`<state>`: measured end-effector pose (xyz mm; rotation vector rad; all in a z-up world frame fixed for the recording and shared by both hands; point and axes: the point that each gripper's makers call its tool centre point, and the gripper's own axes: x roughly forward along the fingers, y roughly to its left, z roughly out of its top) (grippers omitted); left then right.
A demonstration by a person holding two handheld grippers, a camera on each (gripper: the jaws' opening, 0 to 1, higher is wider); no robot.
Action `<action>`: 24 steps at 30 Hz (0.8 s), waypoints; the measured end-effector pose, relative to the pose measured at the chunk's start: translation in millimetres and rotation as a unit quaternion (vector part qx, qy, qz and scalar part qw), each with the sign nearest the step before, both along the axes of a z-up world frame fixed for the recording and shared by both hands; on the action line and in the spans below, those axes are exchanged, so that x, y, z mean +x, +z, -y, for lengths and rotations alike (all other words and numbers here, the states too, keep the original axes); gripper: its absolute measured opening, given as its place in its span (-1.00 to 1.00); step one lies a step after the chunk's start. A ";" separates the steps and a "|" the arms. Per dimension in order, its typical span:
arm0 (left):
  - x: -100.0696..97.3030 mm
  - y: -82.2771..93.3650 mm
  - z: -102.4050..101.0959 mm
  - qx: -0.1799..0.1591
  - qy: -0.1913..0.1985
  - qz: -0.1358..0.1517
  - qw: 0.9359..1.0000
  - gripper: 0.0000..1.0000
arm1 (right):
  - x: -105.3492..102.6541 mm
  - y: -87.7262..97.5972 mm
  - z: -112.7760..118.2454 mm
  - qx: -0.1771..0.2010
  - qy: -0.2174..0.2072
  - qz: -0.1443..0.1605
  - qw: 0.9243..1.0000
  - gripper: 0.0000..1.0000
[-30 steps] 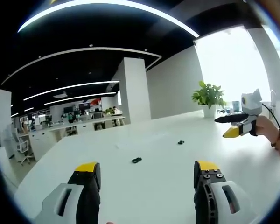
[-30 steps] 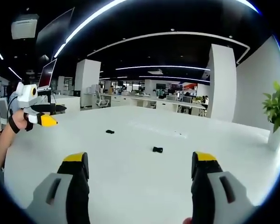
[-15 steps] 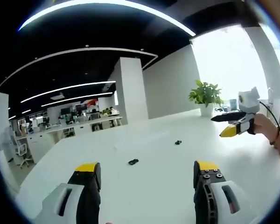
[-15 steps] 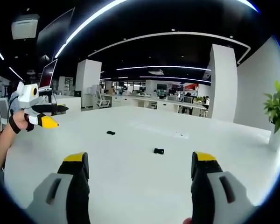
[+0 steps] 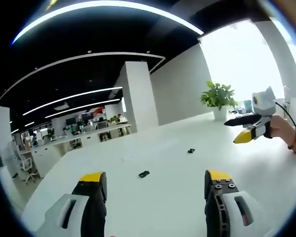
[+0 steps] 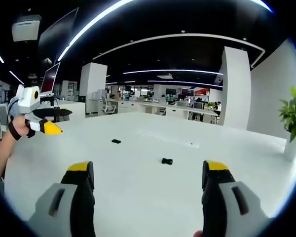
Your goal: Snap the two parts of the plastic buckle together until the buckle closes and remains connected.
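While both views have shifted a little since the earlier frames, that is your hands drifting, not the parts: the two small black plastic buckle pieces lie where they were on the wide white table [image 5: 246, 182], well apart from each other and untouched.

In the left gripper view, your left gripper [image 5: 156, 180] hangs low over the table with its yellow-tipped black jaws spread wide and nothing between them. The nearer buckle piece [image 5: 144, 174] sits ahead of the jaws, a little left of the gap's middle; the farther buckle piece [image 5: 191, 150] lies beyond it toward the right. Your right gripper [image 5: 247, 136] shows at the right of that view, raised above the table, tips pointing inward, with your hand [image 5: 281, 131] wrapped round its grip and a black cable trailing off it. From here you cannot tell how far its jaws are parted. A green potted plant [image 5: 218, 98] stands at the table's far edge by the bright window.

In the right gripper view, your right gripper [image 6: 148, 177] likewise holds its jaws wide apart and empty, low over the table. One buckle piece [image 6: 166, 161] lies ahead, just right of centre; the other [image 6: 116, 141] rests farther off to the left. Your left gripper [image 6: 48, 127] is up at the left, held above the table's edge on a level forearm.
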<state>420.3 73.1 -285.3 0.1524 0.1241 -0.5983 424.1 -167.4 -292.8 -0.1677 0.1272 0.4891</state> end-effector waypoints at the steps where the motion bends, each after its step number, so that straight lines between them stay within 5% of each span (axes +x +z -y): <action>1: 1.0 -0.3 0.1 0.000 0.000 -0.001 1.000 0.64 | -0.7 -0.6 -1.0 -0.005 0.001 -0.001 1.000 0.82; 24: 15.8 6.0 0.4 -0.004 -0.001 -0.004 1.000 0.63 | 5.2 6.2 0.5 -0.010 0.003 -0.001 1.000 0.80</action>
